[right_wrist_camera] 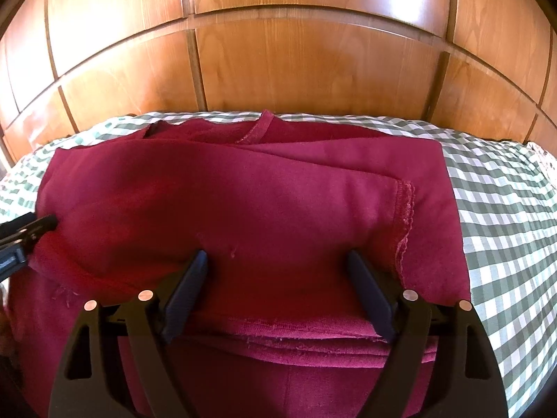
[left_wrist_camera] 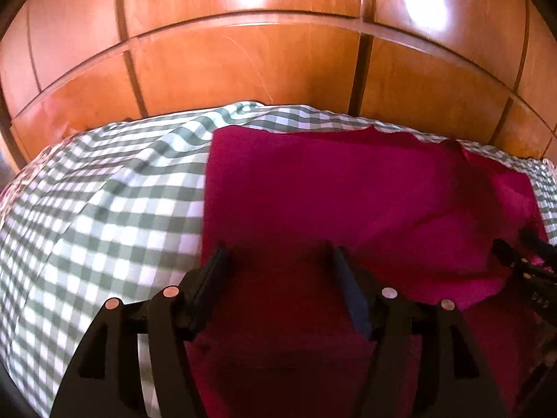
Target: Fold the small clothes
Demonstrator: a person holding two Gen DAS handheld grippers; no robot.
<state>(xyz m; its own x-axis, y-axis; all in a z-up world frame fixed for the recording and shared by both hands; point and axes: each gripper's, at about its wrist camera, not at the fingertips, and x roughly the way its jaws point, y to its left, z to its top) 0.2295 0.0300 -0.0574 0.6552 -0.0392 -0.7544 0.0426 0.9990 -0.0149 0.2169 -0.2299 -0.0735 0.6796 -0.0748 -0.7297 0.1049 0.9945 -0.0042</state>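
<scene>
Two grippers, left gripper [left_wrist_camera: 278,254] and right gripper [right_wrist_camera: 275,261], gape empty over a folded maroon garment [right_wrist_camera: 243,202]; only the right wrist view shows its frayed hem [right_wrist_camera: 405,216].

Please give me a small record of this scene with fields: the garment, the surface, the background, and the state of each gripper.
garment: dark red garment, folded in layers, a stitched hem facing right
surface: green and white checked cloth under the garment
background: wooden panels behind the bed
left gripper: open, above the garment's left part, nothing pinched
right gripper: open wide, fingertips down at the fabric, nothing pinched
fold stage: garment lies released, folded but not yet small
</scene>
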